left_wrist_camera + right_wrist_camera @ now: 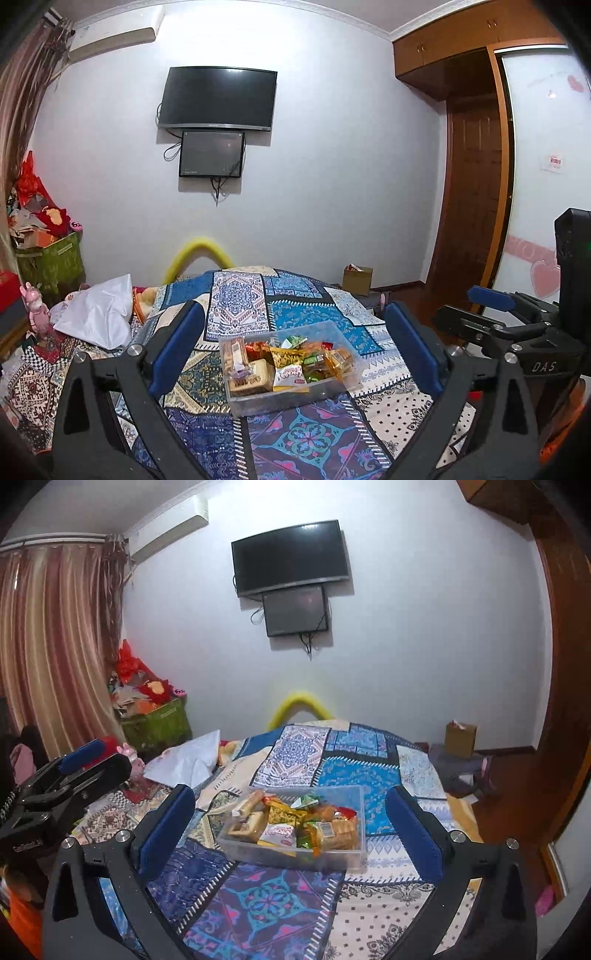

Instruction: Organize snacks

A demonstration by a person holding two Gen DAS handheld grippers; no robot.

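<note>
A clear plastic box [280, 402] [288, 858] stands on the patterned bedspread [306, 435] [258, 904]. It holds several wrapped snacks [291, 373] [280, 834], among them biscuit packs and a white-and-red packet. My left gripper [293, 309] hovers above and short of the box, open, with nothing between its blue pads. The right gripper [290, 793] is likewise open and empty, held back from the box. Each gripper also shows at the edge of the other's view: the right gripper's finger [491, 297] and the left gripper's finger [83, 755].
A white bag or pillow [99, 314] [188, 760] lies at the bed's left. A full green basket [51, 262] [159, 720] stands by the curtain. A cardboard box [356, 278] [460, 738] sits on the floor by the wardrobe [476, 184]. Two screens [218, 98] hang on the wall.
</note>
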